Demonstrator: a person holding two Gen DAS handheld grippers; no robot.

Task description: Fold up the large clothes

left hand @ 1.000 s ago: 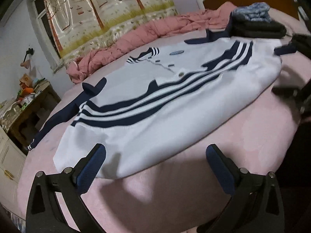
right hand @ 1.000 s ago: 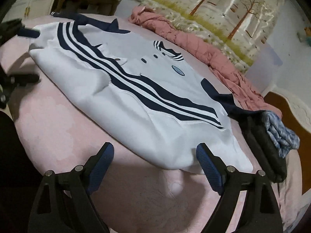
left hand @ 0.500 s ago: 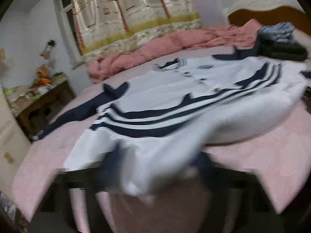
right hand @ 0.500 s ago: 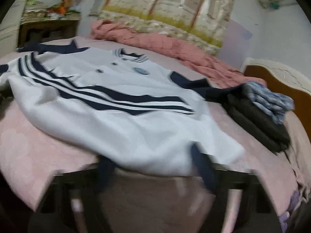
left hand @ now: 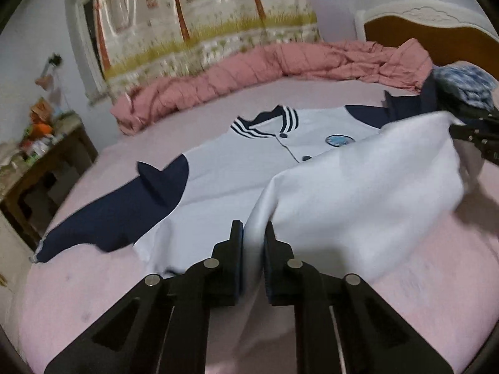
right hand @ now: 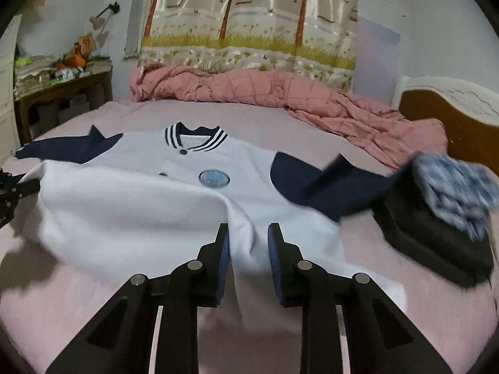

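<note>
We see a white jacket [left hand: 358,193] with navy sleeves lying face up on a pink bed [left hand: 93,296], its striped collar [left hand: 265,121] pointing toward the far side. The lower hem is lifted off the sheet and carried up over the body, so the plain white inside faces us and hides most of the front.

Our left gripper [left hand: 253,240] has its two fingers drawn in narrow, with a bunched fold of the white hem pinched between the blue pads. Our right gripper [right hand: 248,240] likewise has its fingers close on a ridge of the same hem, though the gap there looks a little wider.

From the left wrist we see the jacket's sleeve [left hand: 115,215] spread flat toward the bed's edge, and the other gripper only as a dark shape at the right border, against the raised corner of cloth. The round badge [left hand: 338,140] and a button show just past the lifted edge.

From the right wrist we see more of the opposite side: a navy sleeve [right hand: 327,187] running up to a stack of folded clothes [right hand: 436,218], dark below and blue-white on top, which the left view catches only in part. Both views show a rumpled pink quilt [right hand: 265,93] along the far edge under a curtain [right hand: 249,15] printed with trees, a wooden headboard [right hand: 452,118], and a cluttered wooden desk [right hand: 62,84] by the wall.
</note>
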